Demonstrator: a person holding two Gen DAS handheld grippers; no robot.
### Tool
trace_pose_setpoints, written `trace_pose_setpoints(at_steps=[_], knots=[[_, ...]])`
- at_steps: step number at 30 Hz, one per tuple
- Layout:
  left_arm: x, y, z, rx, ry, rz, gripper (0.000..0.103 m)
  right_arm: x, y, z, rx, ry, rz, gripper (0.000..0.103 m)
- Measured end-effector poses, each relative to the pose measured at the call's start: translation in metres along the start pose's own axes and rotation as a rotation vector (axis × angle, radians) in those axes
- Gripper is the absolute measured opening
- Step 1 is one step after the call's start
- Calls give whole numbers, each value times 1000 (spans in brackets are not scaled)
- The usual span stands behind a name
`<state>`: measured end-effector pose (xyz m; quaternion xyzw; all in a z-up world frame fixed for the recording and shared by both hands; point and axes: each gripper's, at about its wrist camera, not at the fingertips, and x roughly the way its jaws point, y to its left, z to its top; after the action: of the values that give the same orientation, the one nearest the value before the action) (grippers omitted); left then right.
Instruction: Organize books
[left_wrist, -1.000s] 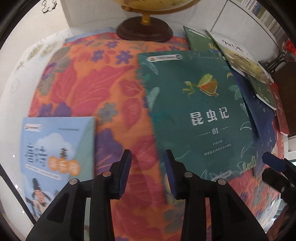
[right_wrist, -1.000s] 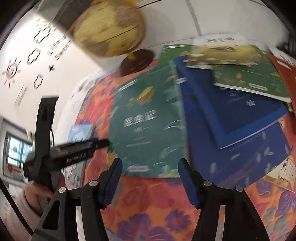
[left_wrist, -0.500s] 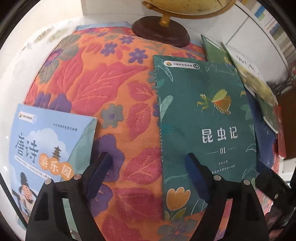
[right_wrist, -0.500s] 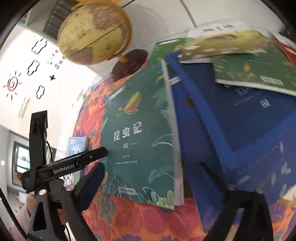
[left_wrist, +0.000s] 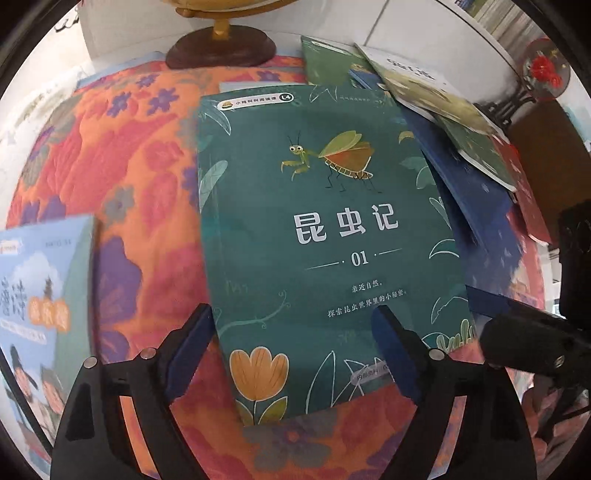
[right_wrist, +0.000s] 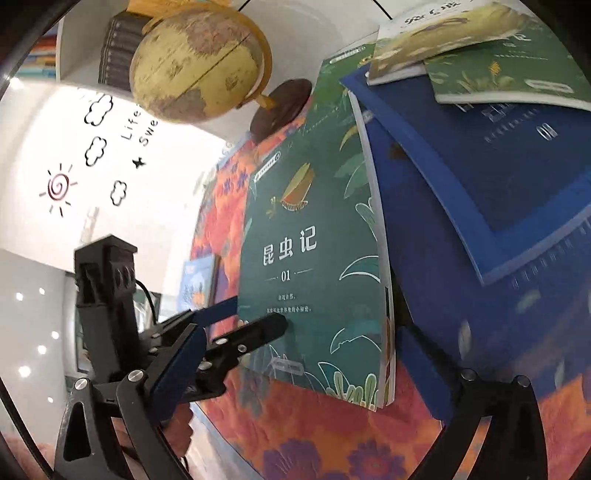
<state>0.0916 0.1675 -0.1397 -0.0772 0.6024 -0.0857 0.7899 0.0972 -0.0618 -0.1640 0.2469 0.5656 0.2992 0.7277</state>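
Left wrist: left gripper (left_wrist: 291, 350) spread, jaws just opened, straddling the lower edge of the dark green paperback with a mantis cover (left_wrist: 325, 229), flat on the orange floral quilted cloth (left_wrist: 140, 184). Right wrist: right gripper (right_wrist: 314, 376) spread widest, nothing pinched; green book (right_wrist: 314, 258) leans against a blue book stack (right_wrist: 461, 221).

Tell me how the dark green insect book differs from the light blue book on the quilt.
The green insect book has a dark cover with a mantis; the light blue book is pale, with cartoon figures. The green one leans on the blue books and lies between the left gripper fingers; the light blue one lies apart. Both are face up.
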Motion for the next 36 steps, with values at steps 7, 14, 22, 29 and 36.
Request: trace_pose_setpoints(at_steps=[7, 14, 22, 29, 36], knots=[[-9, -22, -51, 73, 84, -63, 83, -18, -11, -60, 90, 87, 25, 103], [-13, -40, -92, 106, 110, -119, 84, -44, -7, -128, 19, 126, -39, 97], [-9, -13, -65, 23, 106, -268, 88, -34, -13, -96, 40, 88, -10, 103], [2, -36, -58, 100, 187, -238, 102, -39, -24, -97, 69, 62, 82, 103], [0, -56, -79, 196, 101, -102, 96, -34, -11, -99, 1, 52, 20, 103]])
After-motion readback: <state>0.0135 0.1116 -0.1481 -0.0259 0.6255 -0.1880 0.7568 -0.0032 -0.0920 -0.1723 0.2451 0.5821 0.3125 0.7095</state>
